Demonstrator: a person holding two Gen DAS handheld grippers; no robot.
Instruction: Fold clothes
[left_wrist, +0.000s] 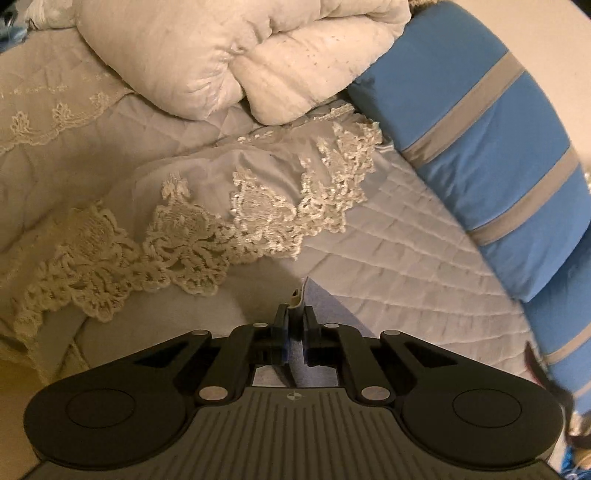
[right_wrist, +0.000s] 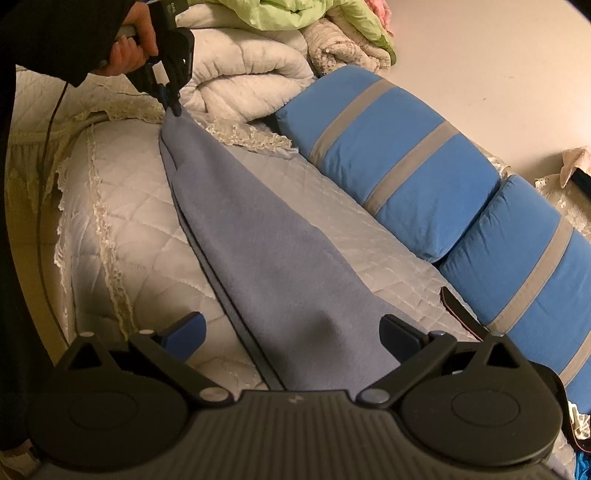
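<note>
In the right wrist view, at the upper left of the frame, I have my left gripper (right_wrist: 173, 105) clamped on the far corner of the blue-grey garment (right_wrist: 266, 258), which lies on the quilted bed cover (right_wrist: 122, 236). From that pinch the cloth runs as a long band down to the lower centre, widening as it comes. There it passes between the fingers of my right gripper (right_wrist: 291, 332), whose jaws stand wide apart, pads clear of the fabric. So the near end lies straight ahead of the right gripper, closest to it. The striped blue cushions (right_wrist: 388, 158) flank the right side.
</note>
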